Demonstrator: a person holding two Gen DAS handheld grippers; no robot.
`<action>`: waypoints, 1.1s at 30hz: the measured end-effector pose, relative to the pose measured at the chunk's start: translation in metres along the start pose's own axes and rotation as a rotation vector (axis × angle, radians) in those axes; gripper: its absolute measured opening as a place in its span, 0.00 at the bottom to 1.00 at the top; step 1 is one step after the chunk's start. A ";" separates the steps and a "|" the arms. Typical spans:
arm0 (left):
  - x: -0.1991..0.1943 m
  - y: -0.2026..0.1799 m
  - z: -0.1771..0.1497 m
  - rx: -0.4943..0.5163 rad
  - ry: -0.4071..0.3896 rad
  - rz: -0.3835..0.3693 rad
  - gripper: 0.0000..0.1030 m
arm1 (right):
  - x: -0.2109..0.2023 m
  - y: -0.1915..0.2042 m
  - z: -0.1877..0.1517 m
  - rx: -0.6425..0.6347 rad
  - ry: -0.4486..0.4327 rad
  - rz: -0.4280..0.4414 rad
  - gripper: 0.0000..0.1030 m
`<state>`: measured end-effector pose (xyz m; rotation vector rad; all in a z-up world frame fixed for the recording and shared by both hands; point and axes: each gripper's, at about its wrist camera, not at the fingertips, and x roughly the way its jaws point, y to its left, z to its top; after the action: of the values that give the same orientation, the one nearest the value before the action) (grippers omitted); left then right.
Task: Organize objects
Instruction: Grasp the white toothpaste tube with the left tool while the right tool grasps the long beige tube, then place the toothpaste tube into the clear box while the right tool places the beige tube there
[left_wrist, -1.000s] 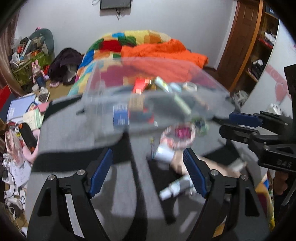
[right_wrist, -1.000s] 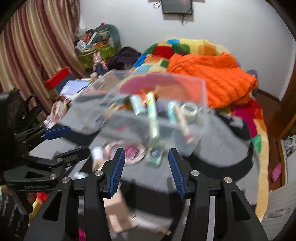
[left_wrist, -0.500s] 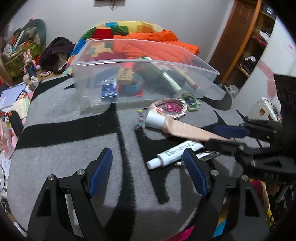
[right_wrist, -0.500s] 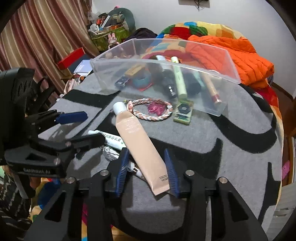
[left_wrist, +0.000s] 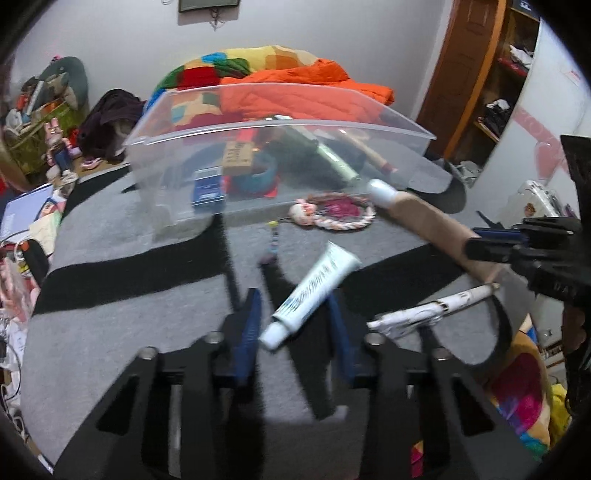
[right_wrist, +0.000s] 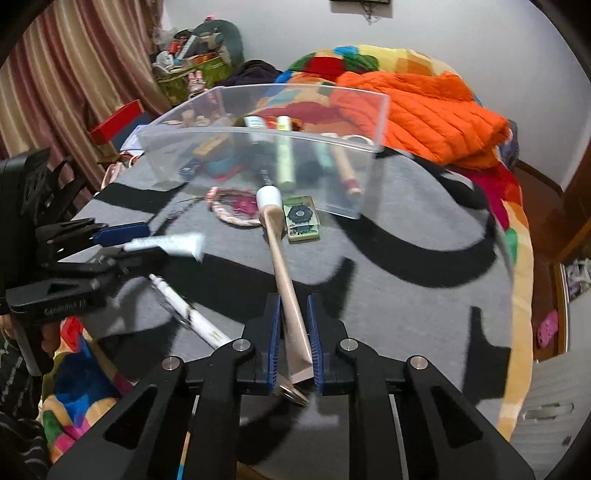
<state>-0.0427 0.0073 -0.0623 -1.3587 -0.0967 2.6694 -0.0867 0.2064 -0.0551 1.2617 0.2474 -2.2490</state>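
My left gripper (left_wrist: 293, 299) has a white tube with blue print (left_wrist: 314, 291) lying slantwise between its pads. The jaws are closing and both pads touch it. From the right wrist view that tube (right_wrist: 166, 243) sticks out of the left gripper (right_wrist: 129, 245), off the cloth. My right gripper (right_wrist: 292, 301) is closing on the crimped end of a beige tube with a white cap (right_wrist: 280, 251). The pads press it and it is raised towards the clear plastic bin (right_wrist: 351, 184). The bin (left_wrist: 166, 192) holds several small items.
A pink braided ring (right_wrist: 236, 210), a green card (right_wrist: 301, 219), a white pen-like stick (right_wrist: 188, 314) and a small bead charm (left_wrist: 272, 240) lie on the grey and black cloth (left_wrist: 110, 314). An orange jacket (right_wrist: 424, 110) lies on the bed behind. Clutter lines the left side.
Both grippers dropped back from the bin to the loose tubes. The left jaws narrowed round the white tube. The right jaws shut on the beige tube and tilted it up.
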 end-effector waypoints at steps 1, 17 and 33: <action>-0.001 0.003 -0.001 -0.012 0.001 -0.003 0.28 | -0.001 -0.002 0.000 -0.004 0.003 -0.007 0.13; 0.018 -0.011 0.016 0.066 0.006 -0.024 0.28 | 0.042 0.018 0.039 -0.054 0.027 0.020 0.29; -0.004 -0.007 0.012 0.011 -0.054 -0.032 0.16 | 0.012 0.018 0.031 -0.012 -0.085 0.000 0.07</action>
<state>-0.0498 0.0137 -0.0509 -1.2718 -0.1091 2.6767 -0.1045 0.1738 -0.0462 1.1564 0.2282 -2.2918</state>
